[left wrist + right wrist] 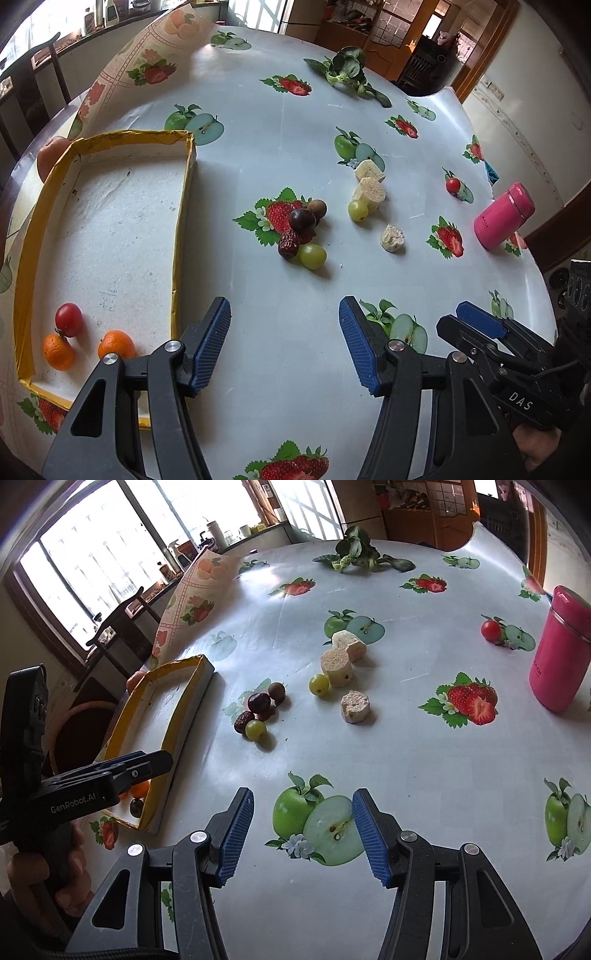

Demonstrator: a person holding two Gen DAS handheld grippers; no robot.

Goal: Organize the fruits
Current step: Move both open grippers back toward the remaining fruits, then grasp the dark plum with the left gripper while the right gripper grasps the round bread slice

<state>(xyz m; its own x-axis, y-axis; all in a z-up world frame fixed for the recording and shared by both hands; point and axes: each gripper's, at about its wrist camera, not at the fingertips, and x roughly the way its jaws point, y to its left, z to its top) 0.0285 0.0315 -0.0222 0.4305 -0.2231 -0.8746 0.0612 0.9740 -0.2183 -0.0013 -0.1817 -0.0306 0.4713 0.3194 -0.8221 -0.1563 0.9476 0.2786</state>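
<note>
A yellow-rimmed tray (183,206) lies at the left, holding two small oranges (116,344) and a red cherry tomato (68,319). A cluster of a dark plum (302,219), a brown longan (317,208), a red date (288,243) and a green grape (313,256) sits mid-table. A second green grape (358,210) and a lone cherry tomato (453,184) lie further right. My left gripper (284,343) is open and empty beside the tray's near right corner. My right gripper (303,830) is open and empty over bare cloth; it also shows in the left wrist view (476,325).
Three pale cut chunks (369,190) lie near the second grape. A pink flask (504,216) stands at the right. Leafy greens (345,72) lie at the far side. An orange-red fruit (51,155) sits behind the tray. The table edge curves close on the right.
</note>
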